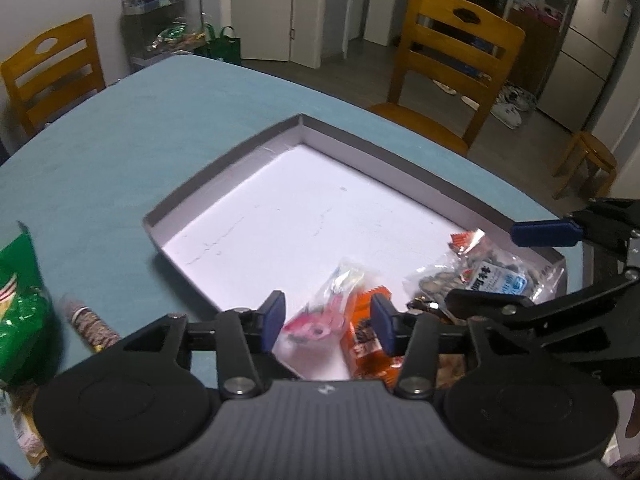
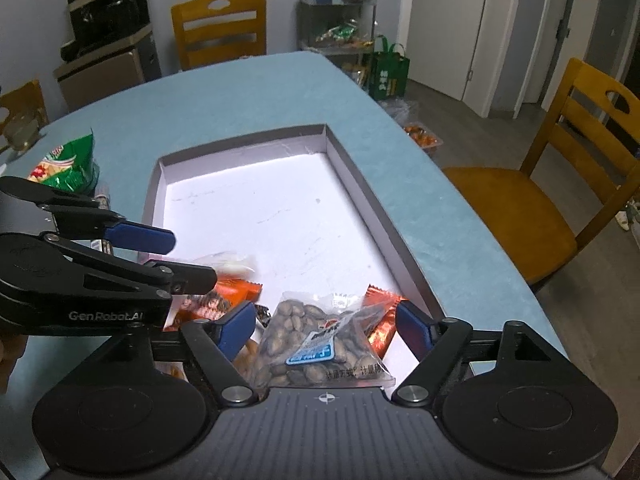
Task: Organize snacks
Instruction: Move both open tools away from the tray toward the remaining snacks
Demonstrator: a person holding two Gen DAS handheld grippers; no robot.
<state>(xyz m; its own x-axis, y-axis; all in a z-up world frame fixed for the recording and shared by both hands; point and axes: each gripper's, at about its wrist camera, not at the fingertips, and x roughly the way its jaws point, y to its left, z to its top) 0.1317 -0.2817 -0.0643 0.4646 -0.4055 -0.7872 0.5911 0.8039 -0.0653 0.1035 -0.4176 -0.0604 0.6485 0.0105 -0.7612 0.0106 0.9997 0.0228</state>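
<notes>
A shallow white tray with a grey rim (image 1: 224,168) (image 2: 360,184) lies on the teal table. Several snacks sit in its near corner. My left gripper (image 1: 328,322) (image 2: 192,258) is open above a blurred pink-and-clear packet (image 1: 316,320), and its pads do not touch the packet. An orange packet (image 1: 368,344) (image 2: 224,296) lies beside that one. My right gripper (image 2: 326,328) (image 1: 484,266) is open, its fingers standing either side of a clear bag of seeds (image 2: 312,336) (image 1: 480,276) without touching it. Another orange wrapper (image 2: 382,320) pokes out beneath the bag.
A green crisp bag (image 1: 20,308) (image 2: 68,164) and a dark roll of biscuits (image 1: 90,324) lie on the table left of the tray. Wooden chairs (image 1: 452,52) (image 2: 560,184) stand around the table. A shelf cart with snacks (image 2: 340,20) stands at the far wall.
</notes>
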